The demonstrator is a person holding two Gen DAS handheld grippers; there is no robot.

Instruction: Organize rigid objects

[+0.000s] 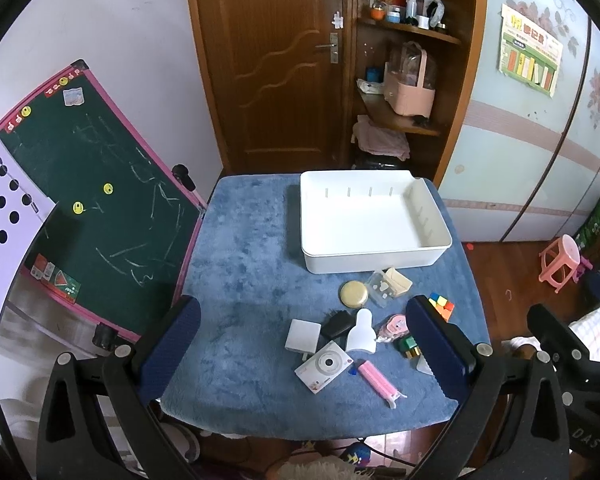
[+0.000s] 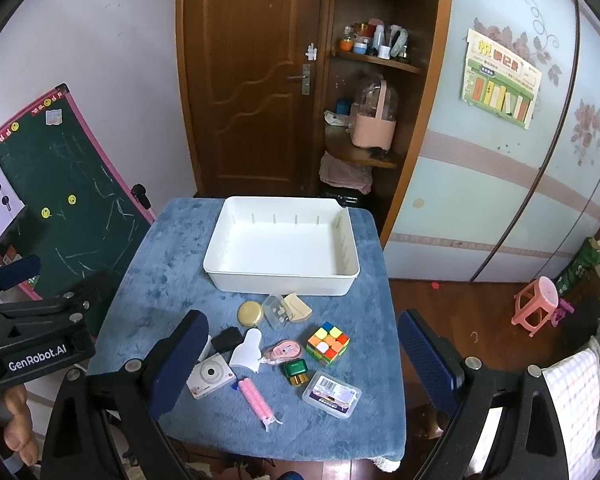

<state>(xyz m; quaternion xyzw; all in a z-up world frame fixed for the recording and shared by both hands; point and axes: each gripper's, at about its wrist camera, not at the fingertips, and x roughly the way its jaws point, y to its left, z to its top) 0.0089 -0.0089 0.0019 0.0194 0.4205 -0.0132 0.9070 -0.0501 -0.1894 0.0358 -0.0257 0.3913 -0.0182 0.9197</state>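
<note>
Left gripper (image 1: 302, 344) stands wide open with nothing between its blue ribbed pads, above the near half of a blue plush cloth (image 1: 236, 264). Ahead of it, a white plastic tray (image 1: 374, 258), rectangular with slotted inner walls, sits on the cloth's far right. Between tray and gripper lie small hard items: a round gold tin (image 1: 353, 293), a clear box (image 1: 381, 289), a white cube (image 1: 302, 335), a toy camera (image 1: 324, 365), a pink clip (image 1: 377, 377) and a colour cube (image 1: 441, 305) partly behind the right pad.

Right gripper (image 2: 300, 360), in its own view, is likewise spread wide and holds nothing. The tray (image 2: 276, 280) lies straight ahead. The clutter sits between the pads: tin (image 2: 250, 313), colour cube (image 2: 327, 343), green block (image 2: 295, 368), a flat labelled case (image 2: 331, 393), pink clip (image 2: 254, 397). The camera (image 2: 210, 375) is just beside the left pad.
</note>
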